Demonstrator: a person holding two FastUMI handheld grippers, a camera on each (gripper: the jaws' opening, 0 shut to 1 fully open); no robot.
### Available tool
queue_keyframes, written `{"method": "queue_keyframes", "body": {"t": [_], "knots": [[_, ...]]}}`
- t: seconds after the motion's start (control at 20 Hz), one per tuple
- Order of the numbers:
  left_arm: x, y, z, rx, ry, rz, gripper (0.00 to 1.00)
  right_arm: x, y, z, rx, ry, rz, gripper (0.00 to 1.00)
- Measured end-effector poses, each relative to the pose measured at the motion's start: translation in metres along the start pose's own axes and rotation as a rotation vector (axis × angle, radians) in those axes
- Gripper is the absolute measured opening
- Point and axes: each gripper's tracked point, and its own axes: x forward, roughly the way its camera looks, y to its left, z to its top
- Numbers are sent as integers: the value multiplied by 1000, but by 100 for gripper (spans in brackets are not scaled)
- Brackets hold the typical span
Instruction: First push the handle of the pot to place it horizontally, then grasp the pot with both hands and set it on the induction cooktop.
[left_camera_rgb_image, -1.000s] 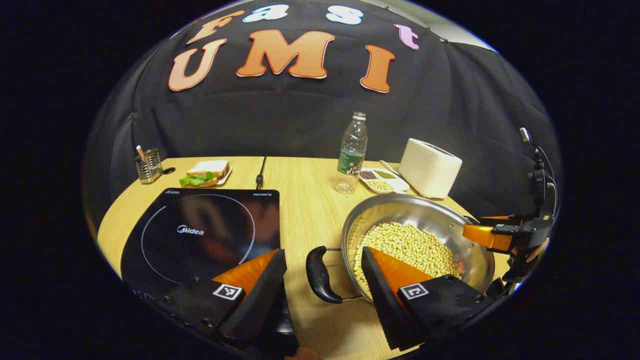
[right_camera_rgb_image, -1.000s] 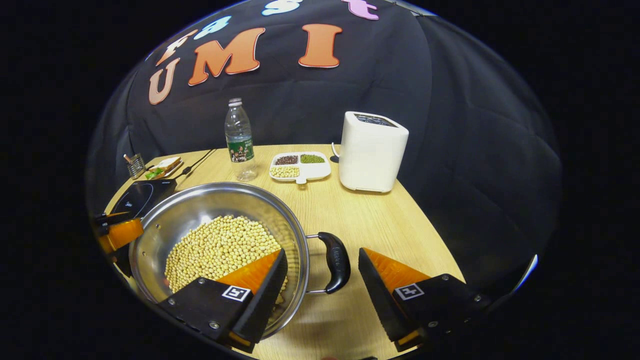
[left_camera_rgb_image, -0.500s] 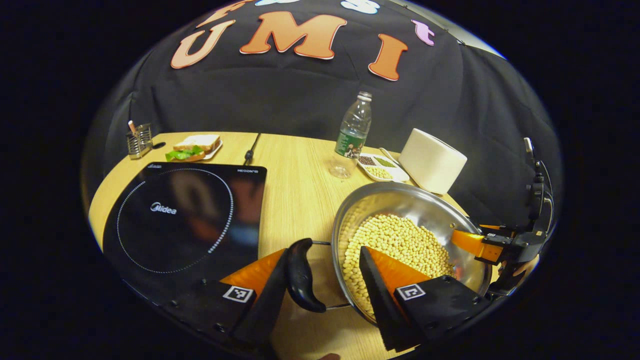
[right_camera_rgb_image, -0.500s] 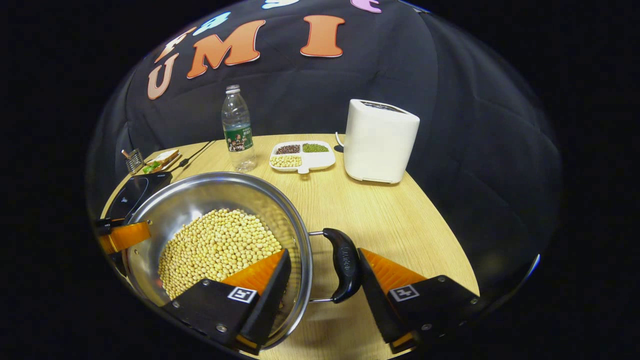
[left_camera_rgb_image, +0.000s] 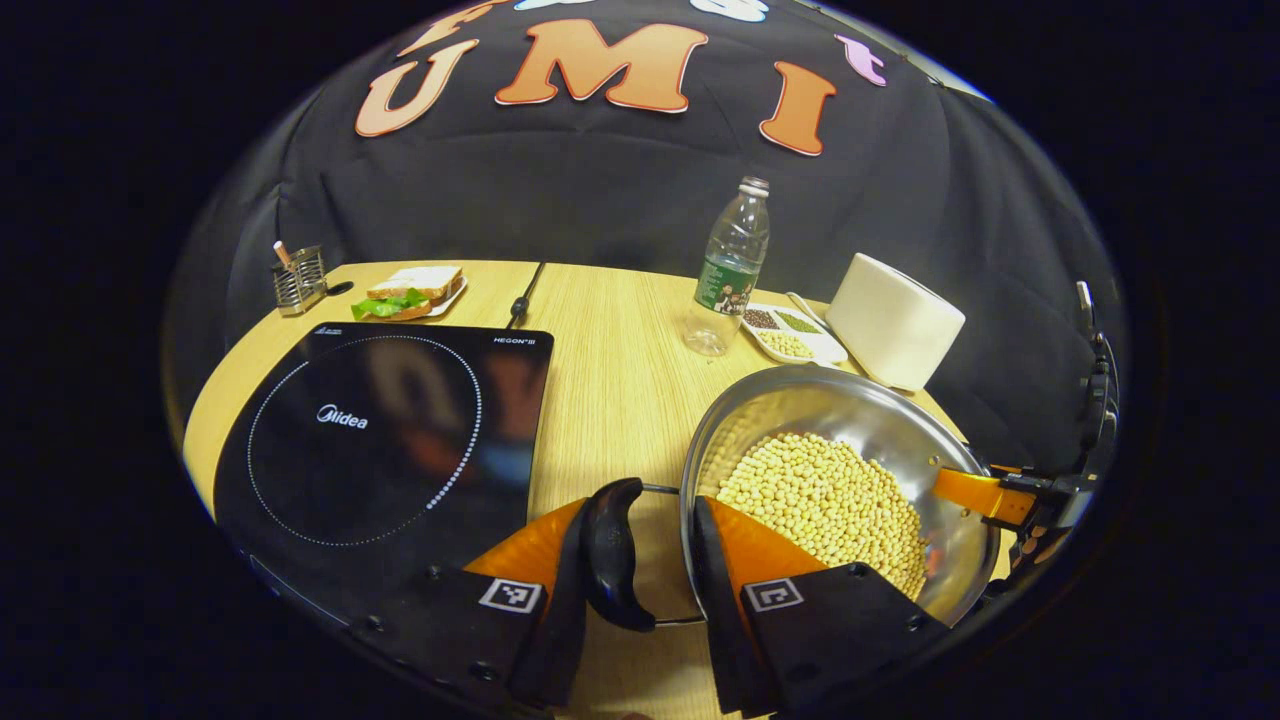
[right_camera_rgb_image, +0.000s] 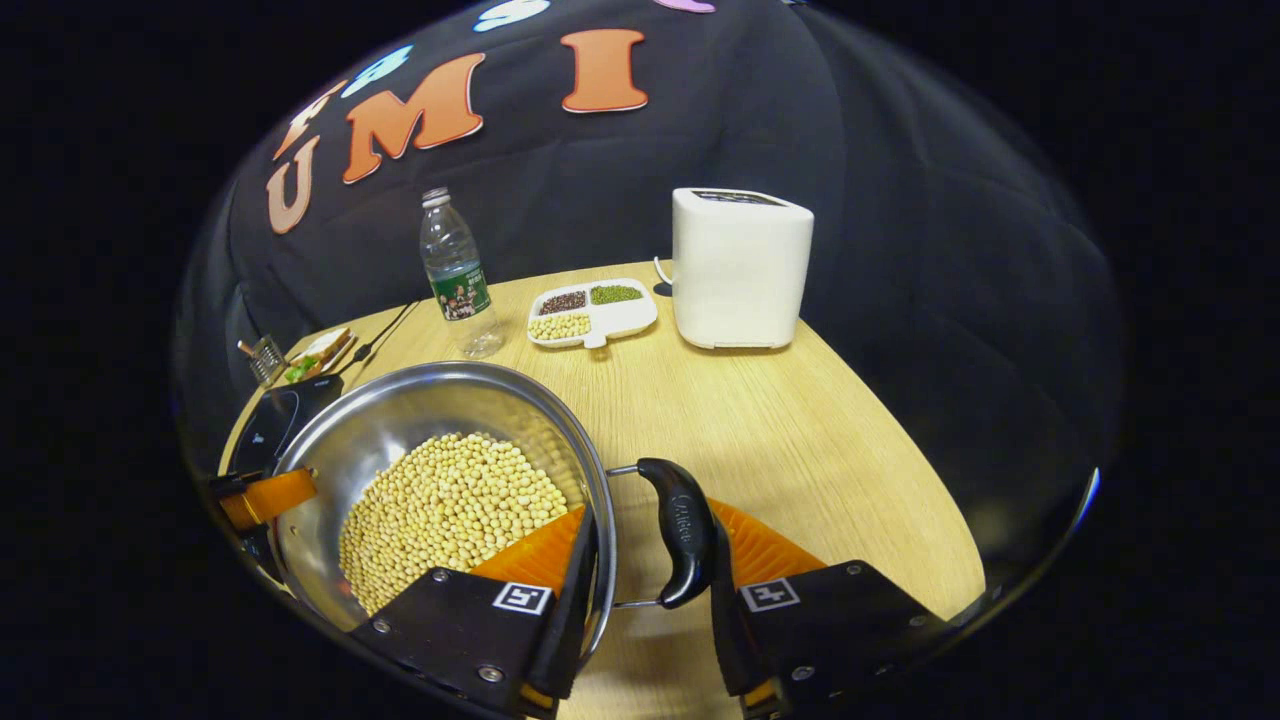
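Note:
A steel pot (left_camera_rgb_image: 850, 410) (right_camera_rgb_image: 420, 410) full of soybeans (left_camera_rgb_image: 820, 500) stands on the wooden table, right of the black induction cooktop (left_camera_rgb_image: 380, 430) (right_camera_rgb_image: 270, 425). Both black side handles lie level. My left gripper (left_camera_rgb_image: 640, 590) clamps the pot's left handle (left_camera_rgb_image: 612, 560), one finger on the handle's outer side and the other inside the pot wall. My right gripper (right_camera_rgb_image: 650, 580) holds the right handle (right_camera_rgb_image: 680, 530) the same way. Each gripper also appears at the pot's far rim in the other's view: the right gripper (left_camera_rgb_image: 990, 495), the left gripper (right_camera_rgb_image: 265, 497).
Behind the pot stand a plastic bottle (left_camera_rgb_image: 730, 270), a divided dish of beans (left_camera_rgb_image: 790, 335) and a white appliance (left_camera_rgb_image: 895, 320). A sandwich plate (left_camera_rgb_image: 405, 295), a wire holder (left_camera_rgb_image: 298, 280) and the cooktop's cord (left_camera_rgb_image: 525, 295) lie at the back left.
Both grippers moved in around the pot's side handles and narrowed from wide open until their fingers closed on handle and pot wall. The pot has stayed in place.

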Motion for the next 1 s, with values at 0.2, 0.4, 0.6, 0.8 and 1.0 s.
{"method": "queue_keyframes", "body": {"t": [0.2,0.4,0.6,0.8,1.0], "knots": [[-14,0,16,-6,-27,-13,58,-23,-3,14,15,-49,-2,54],[-32,9,35,-11,-47,-24,58,-38,17,31,27,-70,2,54],[-55,26,54,-19,-65,-22,59,-58,38,46,18,-102,16,54],[-76,51,73,-38,-96,-11,57,-73,68,67,-5,-133,37,53],[-96,83,84,-71,-106,6,61,-84,101,77,-32,-152,66,53]]}}
